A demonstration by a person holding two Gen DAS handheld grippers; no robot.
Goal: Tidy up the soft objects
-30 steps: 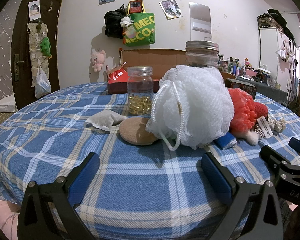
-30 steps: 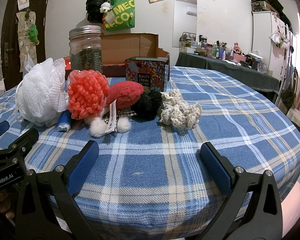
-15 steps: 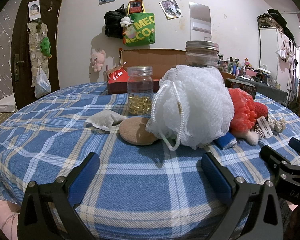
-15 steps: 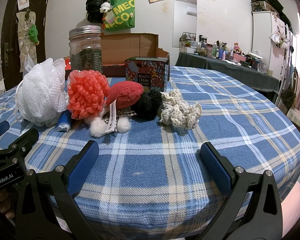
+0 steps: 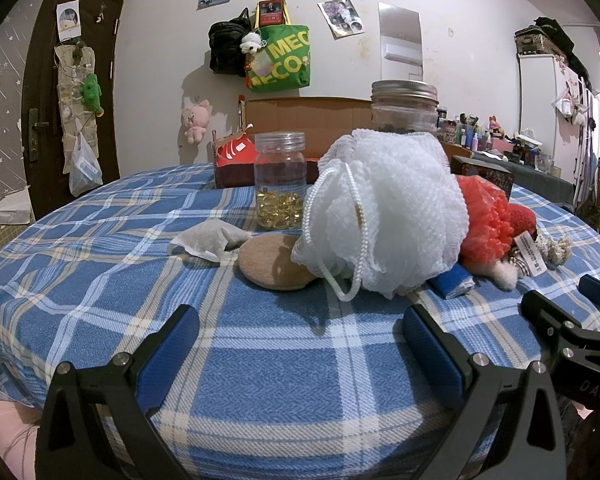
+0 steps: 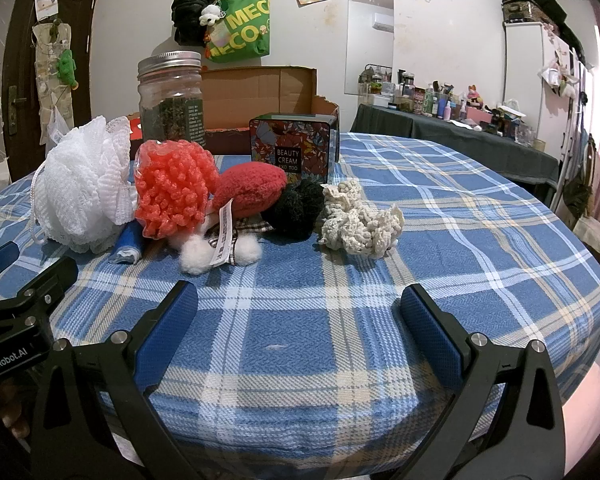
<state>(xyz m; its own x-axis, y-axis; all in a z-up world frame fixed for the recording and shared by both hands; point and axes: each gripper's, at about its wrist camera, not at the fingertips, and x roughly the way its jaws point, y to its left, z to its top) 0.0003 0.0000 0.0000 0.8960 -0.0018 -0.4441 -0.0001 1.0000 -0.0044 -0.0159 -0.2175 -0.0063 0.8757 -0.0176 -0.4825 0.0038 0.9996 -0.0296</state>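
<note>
Things hide behind each other here. Ahead of the left gripper [image 5: 300,344], the white bath pouf [image 5: 388,212] covers most of the big jar [image 5: 404,106] and part of the tan round sponge [image 5: 274,256]. A small blue item [image 5: 454,283] peeks out from under the pouf; what it is cannot be told. The orange pouf [image 6: 174,186] sits in a clear bag ahead and left of the right gripper [image 6: 298,320]. Beside it lie the red knit piece [image 6: 250,188], the black fluffy piece [image 6: 298,210] and the cream crochet piece [image 6: 358,220], all close together on the counter [image 6: 460,248]. A white tag [image 6: 224,236] has print too small to read.

The tin [image 6: 292,148] says "BEAUTY CREAM". The green bag [image 6: 240,28] on the wall shows "MECO". The left gripper, seen at the edge of the right view, reads "GenRobot.AI".

Both sets of jaws are spread wide and hold nothing. They sit at the near edge of the counter, apart from the soft things.
</note>
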